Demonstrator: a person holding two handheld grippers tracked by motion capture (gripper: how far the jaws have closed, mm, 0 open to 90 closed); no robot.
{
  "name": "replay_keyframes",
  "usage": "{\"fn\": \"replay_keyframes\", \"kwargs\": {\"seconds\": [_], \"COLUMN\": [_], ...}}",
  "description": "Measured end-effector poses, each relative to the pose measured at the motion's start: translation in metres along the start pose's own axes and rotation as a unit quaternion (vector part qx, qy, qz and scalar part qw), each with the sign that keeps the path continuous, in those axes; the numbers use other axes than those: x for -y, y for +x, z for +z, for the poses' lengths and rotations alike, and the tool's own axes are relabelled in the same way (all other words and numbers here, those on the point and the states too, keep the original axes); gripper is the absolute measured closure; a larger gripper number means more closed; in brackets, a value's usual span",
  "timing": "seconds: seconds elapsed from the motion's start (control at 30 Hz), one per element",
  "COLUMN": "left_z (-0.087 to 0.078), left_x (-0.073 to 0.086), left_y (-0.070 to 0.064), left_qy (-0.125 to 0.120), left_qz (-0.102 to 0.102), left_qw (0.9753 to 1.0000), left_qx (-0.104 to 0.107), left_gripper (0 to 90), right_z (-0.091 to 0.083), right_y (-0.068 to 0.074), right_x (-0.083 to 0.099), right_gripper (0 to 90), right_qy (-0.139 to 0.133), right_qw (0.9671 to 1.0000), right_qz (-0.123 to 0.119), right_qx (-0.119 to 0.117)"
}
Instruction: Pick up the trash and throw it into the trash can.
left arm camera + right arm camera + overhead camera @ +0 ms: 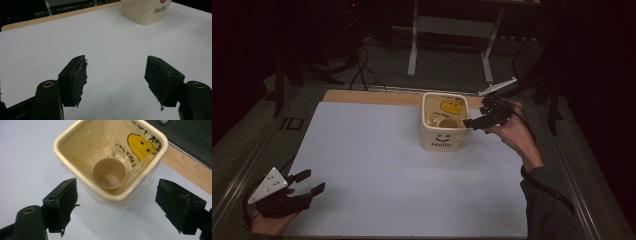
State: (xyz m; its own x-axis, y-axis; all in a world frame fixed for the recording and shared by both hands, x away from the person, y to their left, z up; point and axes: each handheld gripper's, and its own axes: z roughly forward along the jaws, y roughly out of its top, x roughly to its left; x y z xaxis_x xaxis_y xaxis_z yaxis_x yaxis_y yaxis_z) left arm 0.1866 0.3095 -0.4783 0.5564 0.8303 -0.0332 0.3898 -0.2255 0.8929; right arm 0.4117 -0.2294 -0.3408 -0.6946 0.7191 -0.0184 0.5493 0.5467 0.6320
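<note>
A cream square tub (443, 141) printed "Hello" stands on the white sheet toward the back right of the table. Inside it stands a small brown paper cup (109, 173), upright, beside a clear bag with a yellow smiley face (140, 143). My right gripper (472, 122) hovers at the tub's right rim, open, its jaws straddling one corner of the tub (100, 195) from above with nothing between them. My left gripper (309, 182) rests near the front left corner of the sheet, open and empty. In the left gripper view the tub (145, 11) sits far off.
The white sheet (377, 165) covers most of the wooden table (362, 96). A metal frame stands (452, 30) on the floor behind the table. Dark floor and cables lie beyond the far edge.
</note>
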Motion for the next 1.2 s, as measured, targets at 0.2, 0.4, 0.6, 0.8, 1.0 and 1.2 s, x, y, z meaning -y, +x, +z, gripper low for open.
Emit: {"fn": "replay_keyframes", "kwargs": {"seconds": [0.2,0.4,0.6,0.8,1.0,1.2], "left_z": [0.000,-0.001,0.000,0.000,-0.001,-0.001], "left_x": [0.000,0.000,0.001,0.001,0.001,0.001], "left_y": [0.000,0.000,0.000,0.000,0.001,0.001], "left_qy": [0.000,-0.002,-0.001,-0.002,-0.001,-0.003], "left_qz": [-0.001,-0.002,-0.002,-0.003,-0.004,-0.004], "left_qw": [1.0000,1.0000,1.0000,1.0000,1.0000,1.0000], "left_qx": [0.000,-0.001,-0.001,-0.002,-0.003,-0.003], "left_gripper": [33.7,33.7,33.7,33.7,33.7,33.7], "right_z": [-0.001,-0.001,-0.002,-0.002,-0.004,-0.004], "right_y": [0.000,0.001,0.000,0.001,0.004,0.009], "right_x": [0.012,0.036,0.060,0.081,0.098,0.113], "right_gripper": [17.1,17.1,17.1,17.1,17.1,17.1], "right_qy": [-0.017,-0.052,-0.078,-0.111,-0.140,-0.164], "right_qw": [0.9998,0.9986,0.9966,0.9933,0.9895,0.9856], "right_qz": [0.009,0.014,0.026,0.032,0.035,0.035], "right_qx": [-0.003,-0.002,-0.001,-0.001,-0.008,-0.018]}}
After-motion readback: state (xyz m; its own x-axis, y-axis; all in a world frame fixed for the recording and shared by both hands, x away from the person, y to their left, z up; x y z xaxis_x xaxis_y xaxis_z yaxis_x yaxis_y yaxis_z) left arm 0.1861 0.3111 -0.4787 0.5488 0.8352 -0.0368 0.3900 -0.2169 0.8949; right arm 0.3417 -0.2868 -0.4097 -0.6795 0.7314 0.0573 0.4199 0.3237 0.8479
